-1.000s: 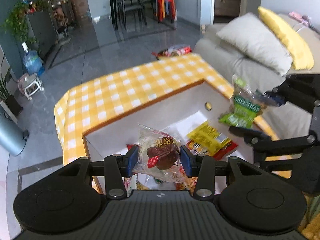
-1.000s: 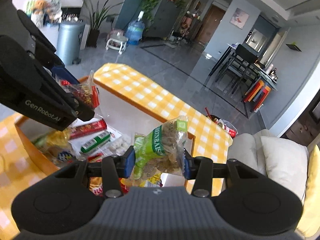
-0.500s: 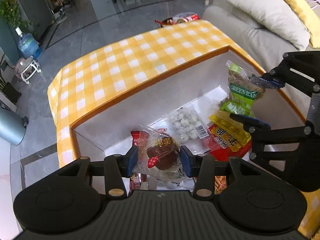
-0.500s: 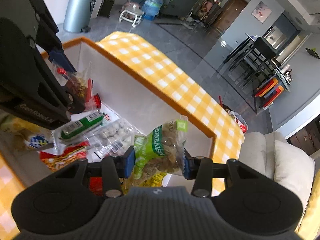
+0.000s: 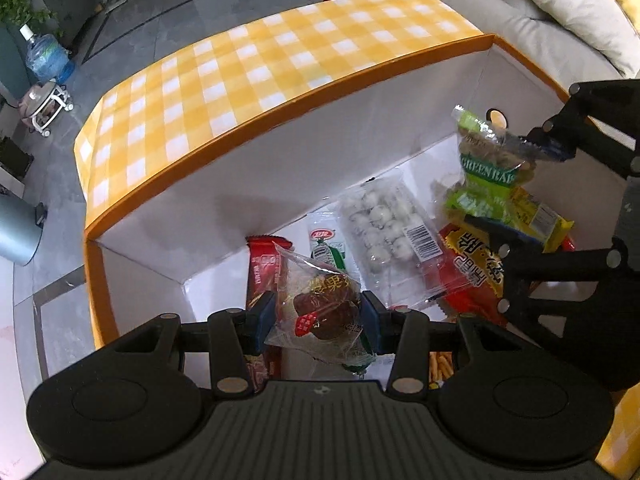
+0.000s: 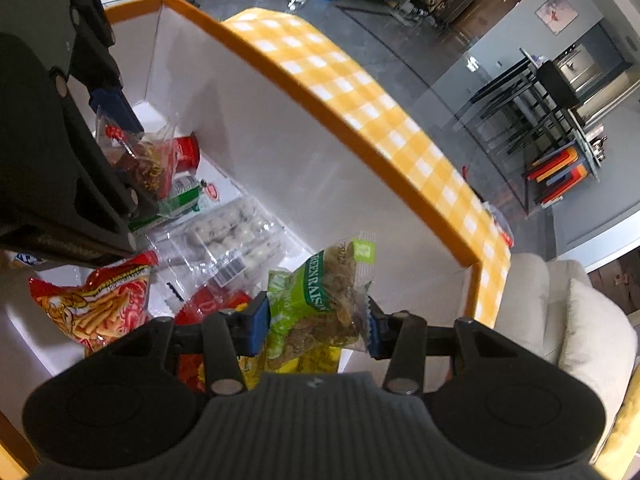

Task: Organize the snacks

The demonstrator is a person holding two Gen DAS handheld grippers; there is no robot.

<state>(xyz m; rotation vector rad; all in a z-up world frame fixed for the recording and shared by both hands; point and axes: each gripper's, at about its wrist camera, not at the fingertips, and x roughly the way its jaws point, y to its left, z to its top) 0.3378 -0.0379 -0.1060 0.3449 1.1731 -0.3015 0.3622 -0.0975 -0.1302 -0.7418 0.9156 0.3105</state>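
Observation:
My left gripper (image 5: 316, 316) is shut on a clear packet with a dark brown cake (image 5: 324, 308) and holds it low inside a white box with an orange rim (image 5: 280, 104). My right gripper (image 6: 316, 324) is shut on a green raisin bag (image 6: 320, 300) and holds it inside the same box at its right end; the bag also shows in the left wrist view (image 5: 488, 168). In the right wrist view the left gripper's packet (image 6: 140, 156) hangs at the left. Several snacks lie on the box floor.
On the box floor lie a clear pack of white balls (image 5: 384, 224), a red wrapper (image 5: 260, 272), a red and yellow bag (image 5: 472, 264) and a fries bag (image 6: 96, 308). A yellow checked cloth (image 5: 256, 68) covers the table behind the box. A sofa with pillows (image 5: 552, 12) stands at the right.
Both grippers have gone down into the box with their packets still held. The box walls now fill more of both views.

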